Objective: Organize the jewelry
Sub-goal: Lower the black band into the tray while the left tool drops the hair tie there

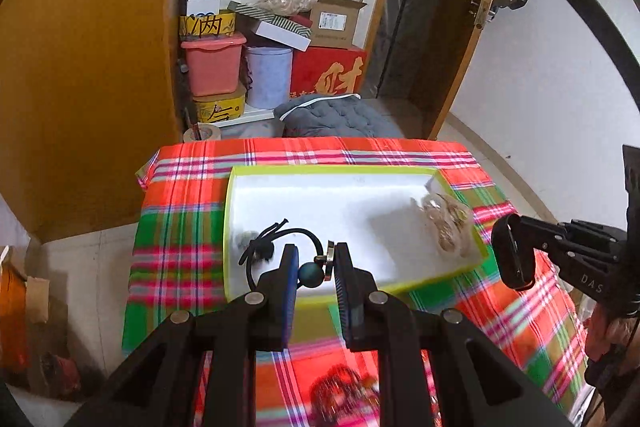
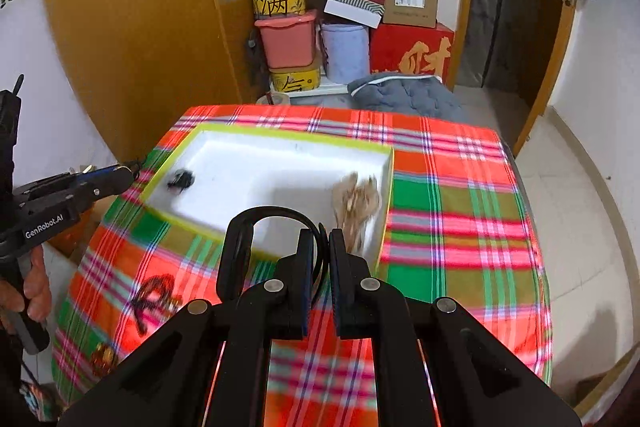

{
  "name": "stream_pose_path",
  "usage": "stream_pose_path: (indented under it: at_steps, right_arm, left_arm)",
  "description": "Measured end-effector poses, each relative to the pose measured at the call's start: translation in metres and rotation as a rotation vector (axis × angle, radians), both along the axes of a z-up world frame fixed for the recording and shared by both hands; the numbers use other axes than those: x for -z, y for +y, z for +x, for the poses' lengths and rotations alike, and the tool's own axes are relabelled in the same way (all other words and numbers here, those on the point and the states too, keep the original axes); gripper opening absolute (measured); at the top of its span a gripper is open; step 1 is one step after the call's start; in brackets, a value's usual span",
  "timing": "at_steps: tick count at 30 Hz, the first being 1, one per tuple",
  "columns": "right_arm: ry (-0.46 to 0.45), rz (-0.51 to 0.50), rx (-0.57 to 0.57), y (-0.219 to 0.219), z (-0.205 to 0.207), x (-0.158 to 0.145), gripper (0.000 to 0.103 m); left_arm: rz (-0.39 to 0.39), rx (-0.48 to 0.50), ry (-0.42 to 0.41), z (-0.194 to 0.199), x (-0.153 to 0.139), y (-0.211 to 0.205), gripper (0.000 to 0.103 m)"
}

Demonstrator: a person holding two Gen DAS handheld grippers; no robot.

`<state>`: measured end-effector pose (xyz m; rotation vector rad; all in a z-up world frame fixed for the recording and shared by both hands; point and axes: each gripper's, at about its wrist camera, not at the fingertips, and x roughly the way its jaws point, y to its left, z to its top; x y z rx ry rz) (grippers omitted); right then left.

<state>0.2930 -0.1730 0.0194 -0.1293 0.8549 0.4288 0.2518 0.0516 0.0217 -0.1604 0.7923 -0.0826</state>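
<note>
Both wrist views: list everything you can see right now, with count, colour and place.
Shallow white tray with yellow-green rim: one, on the cloth.
Red-green plaid tablecloth: one, covers the table.
Black cord necklace with blue bead: one, in the left gripper.
Black hoop: one, in the right gripper.
Beige jewelry heap: one, tray's right end.
Small dark item: one, tray's left end.
Dark tangled jewelry: one pile, on cloth near tray.
Boxes and tubs: several, mixed colours, behind the table.
Left gripper: black, jaws on bead.
Right gripper: black, jaws shut on hoop.

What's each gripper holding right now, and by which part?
Left gripper: black cord bracelet, pinched at its teal bead. Right gripper: black band, pinched along its edge.
</note>
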Motion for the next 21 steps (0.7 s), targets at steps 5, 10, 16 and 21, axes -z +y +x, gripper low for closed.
stream_pose_path:
  at_steps: [5, 10, 16, 21]
  right_arm:
    - [0.012, -0.005, -0.007, 0.015, 0.036, 0.01, 0.007]
    - [0.044, -0.014, -0.012, 0.029, 0.071, 0.028, 0.007]
    - [0.068, -0.051, -0.026, 0.05, 0.103, 0.044, 0.007]
    - [0.096, -0.103, -0.03, 0.061, 0.124, 0.061, 0.008]
  left_arm:
    - [0.013, 0.007, 0.017, 0.033, 0.012, 0.005, 0.018]
    - [0.015, 0.003, 0.044, 0.066, 0.029, 0.01, 0.018]
    - [0.025, -0.008, 0.076, 0.093, 0.045, 0.015, 0.018]
    - [0.03, -0.025, 0.108, 0.106, 0.058, 0.02, 0.018]
